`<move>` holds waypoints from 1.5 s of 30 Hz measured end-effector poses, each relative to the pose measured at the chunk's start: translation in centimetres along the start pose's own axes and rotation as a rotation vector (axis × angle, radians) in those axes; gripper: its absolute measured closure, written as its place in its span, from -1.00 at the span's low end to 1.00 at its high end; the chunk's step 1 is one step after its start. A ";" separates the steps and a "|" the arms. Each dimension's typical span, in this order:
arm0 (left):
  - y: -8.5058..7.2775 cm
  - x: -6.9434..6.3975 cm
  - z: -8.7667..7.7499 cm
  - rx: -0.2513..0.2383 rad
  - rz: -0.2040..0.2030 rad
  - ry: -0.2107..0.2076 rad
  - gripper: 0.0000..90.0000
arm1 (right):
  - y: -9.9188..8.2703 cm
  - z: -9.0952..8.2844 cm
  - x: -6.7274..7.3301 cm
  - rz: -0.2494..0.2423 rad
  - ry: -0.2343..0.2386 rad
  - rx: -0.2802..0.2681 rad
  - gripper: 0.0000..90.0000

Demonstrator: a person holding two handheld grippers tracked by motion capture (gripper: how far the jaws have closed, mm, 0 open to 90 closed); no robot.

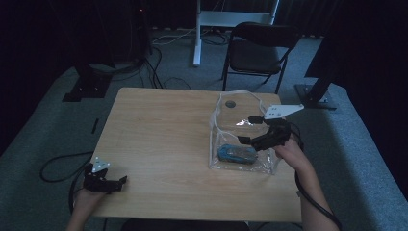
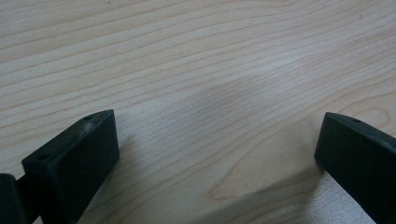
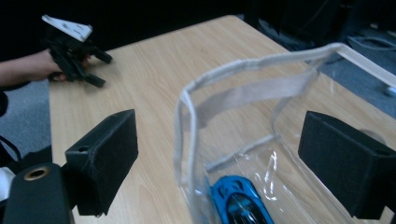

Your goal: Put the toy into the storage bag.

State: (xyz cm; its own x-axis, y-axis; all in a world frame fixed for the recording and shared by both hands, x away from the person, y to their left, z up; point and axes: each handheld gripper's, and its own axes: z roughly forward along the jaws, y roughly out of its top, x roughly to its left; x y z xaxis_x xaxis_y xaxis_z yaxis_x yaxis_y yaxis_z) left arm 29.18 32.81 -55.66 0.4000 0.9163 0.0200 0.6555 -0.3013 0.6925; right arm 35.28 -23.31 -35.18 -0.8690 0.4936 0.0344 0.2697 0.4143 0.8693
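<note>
high view: the blue toy car [image 1: 236, 153] lies inside the clear plastic pouch [image 1: 226, 122], right of centre on the pale wood-grain bench [image 1: 159, 144], its long axis running left-right across the frame. the right hand-held gripper [image 1: 250, 129] hovers over the pouch, jaws spread; the left hand-held gripper [image 1: 118, 185] sits lower left.

left gripper view: blocky black jaws wide apart over bare grain.

right gripper view: jaws spread either side of the pouch's fabric-trimmed rim [image 3: 243, 70], glossy car [image 3: 238, 198] at the bottom. no readable writing.
</note>
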 end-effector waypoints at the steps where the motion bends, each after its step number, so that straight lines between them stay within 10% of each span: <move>1: 0.0 0.0 0.0 0.000 -0.002 -0.001 -0.99 | 0.0 0.0 0.2 -0.003 -0.003 -0.002 -0.75; 45: 0.0 0.0 0.0 0.003 0.003 -0.003 -0.99 | -3.6 0.5 5.2 -0.041 0.101 -0.077 -0.74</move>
State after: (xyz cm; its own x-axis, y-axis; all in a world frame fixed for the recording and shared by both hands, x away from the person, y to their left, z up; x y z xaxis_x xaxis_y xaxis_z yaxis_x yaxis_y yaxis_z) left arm 29.18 32.85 -55.65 0.4038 0.9146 0.0201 0.6560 -0.3048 0.6905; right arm 29.95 -21.85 -38.39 -0.9172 0.3961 0.0442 0.2037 0.3706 0.9062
